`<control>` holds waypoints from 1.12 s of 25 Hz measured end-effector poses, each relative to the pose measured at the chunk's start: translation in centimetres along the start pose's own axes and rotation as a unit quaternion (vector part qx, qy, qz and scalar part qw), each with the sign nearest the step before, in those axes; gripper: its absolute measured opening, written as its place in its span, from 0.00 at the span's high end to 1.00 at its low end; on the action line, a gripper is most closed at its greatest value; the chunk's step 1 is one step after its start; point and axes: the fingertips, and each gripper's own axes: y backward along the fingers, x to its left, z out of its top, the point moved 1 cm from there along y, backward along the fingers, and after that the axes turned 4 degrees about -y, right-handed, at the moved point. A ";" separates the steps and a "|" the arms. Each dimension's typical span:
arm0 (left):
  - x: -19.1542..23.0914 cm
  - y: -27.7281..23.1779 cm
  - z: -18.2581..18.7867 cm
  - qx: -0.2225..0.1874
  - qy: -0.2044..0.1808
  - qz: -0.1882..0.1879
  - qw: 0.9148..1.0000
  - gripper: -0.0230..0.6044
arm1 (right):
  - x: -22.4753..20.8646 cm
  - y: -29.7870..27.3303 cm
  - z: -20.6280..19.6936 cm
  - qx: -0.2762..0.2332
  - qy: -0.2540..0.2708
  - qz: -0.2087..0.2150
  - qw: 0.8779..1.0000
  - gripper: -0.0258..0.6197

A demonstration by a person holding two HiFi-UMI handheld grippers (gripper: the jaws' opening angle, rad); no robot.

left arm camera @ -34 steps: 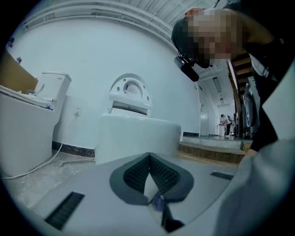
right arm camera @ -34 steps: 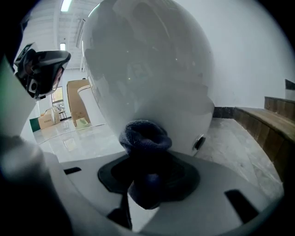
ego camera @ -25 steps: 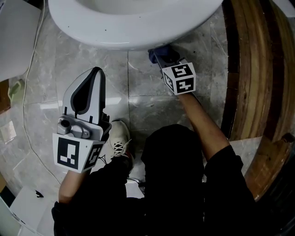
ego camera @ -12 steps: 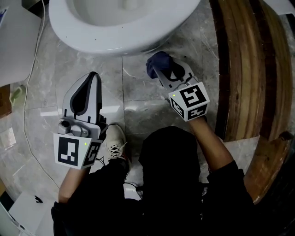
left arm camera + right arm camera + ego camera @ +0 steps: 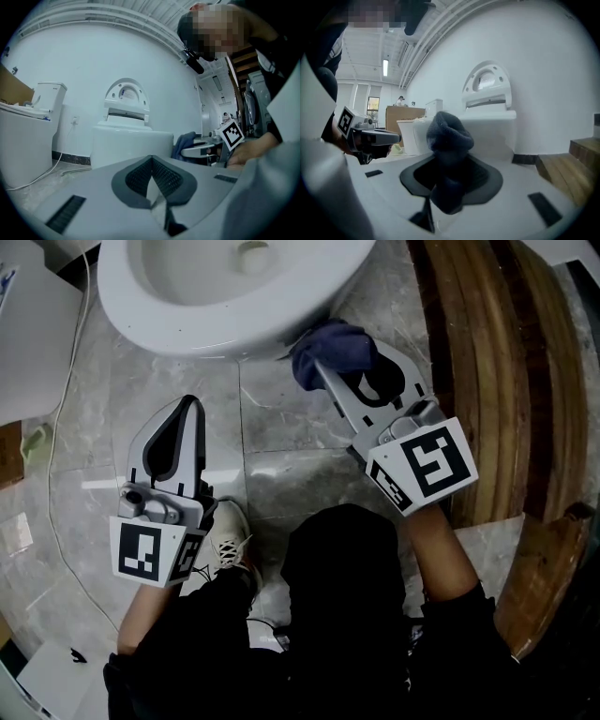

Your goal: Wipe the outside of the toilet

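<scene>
The left gripper (image 5: 191,409) is hovering over the grey tiled floor (image 5: 291,474), in front of the toilet (image 5: 187,329) and to the left of its front edge, apart from it. Its jaws are pressing together with nothing between them; in the left gripper view the dark ribbed pads (image 5: 140,176) are meeting at the tip, and the toilet (image 5: 133,140) is standing beyond them with its lid raised. A white cable (image 5: 54,437) is trailing across the floor to the left of the toilet. A person's light laced shoe (image 5: 225,538) is resting on the tiles, farther from the toilet than the left gripper.

The toilet bowl is lying open to the head view, and its inside is showing white, with the drain opening (image 5: 251,254) at the top edge of the frame. Whether water is standing in it cannot be told.

The right gripper (image 5: 323,371) is reaching in at the toilet's front right side, under the overhang of the rim. Its jaws are clamping a dark blue cloth (image 5: 333,348), which is bunching out past the tips and sitting right at the outer wall of the bowl; whether it is touching cannot be told. In the right gripper view the cloth (image 5: 449,140) is rising from between the pads in front of the toilet (image 5: 487,124).

Wooden steps (image 5: 497,381) are running along the right of the toilet.
</scene>
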 end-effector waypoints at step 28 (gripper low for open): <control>-2.0 -1.1 -0.9 -0.002 0.014 -0.051 0.999 0.95 | -2.3 -2.2 -2.3 0.002 0.013 -0.024 1.000 0.75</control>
